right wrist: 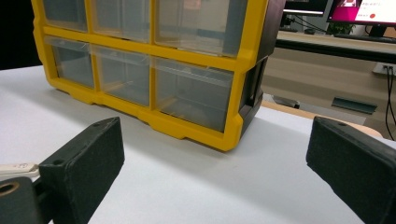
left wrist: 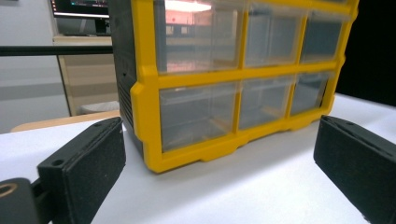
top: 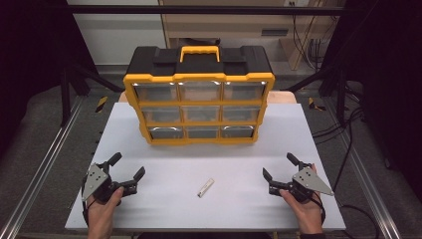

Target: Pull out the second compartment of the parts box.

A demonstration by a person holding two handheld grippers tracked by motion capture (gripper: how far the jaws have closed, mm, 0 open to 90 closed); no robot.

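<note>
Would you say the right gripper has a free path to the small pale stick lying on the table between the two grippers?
Probably yes: the right gripper is open, and only bare table lies between it and the stick.

A black and yellow drawer organiser (top: 199, 102) stands upright at the far middle of the white surface (top: 164, 209), its nine clear drawers in three rows facing the near side, all pushed in. A yellow carry handle (top: 199, 52) lies on its black top. A metal rail (top: 45, 164) runs along the floor at the left. Dark cables (top: 343, 124) trail over the floor at the right. Behind the organiser stands a pale wooden cabinet (top: 224, 25). A lit monitor (right wrist: 359, 11) sits far off.
</note>
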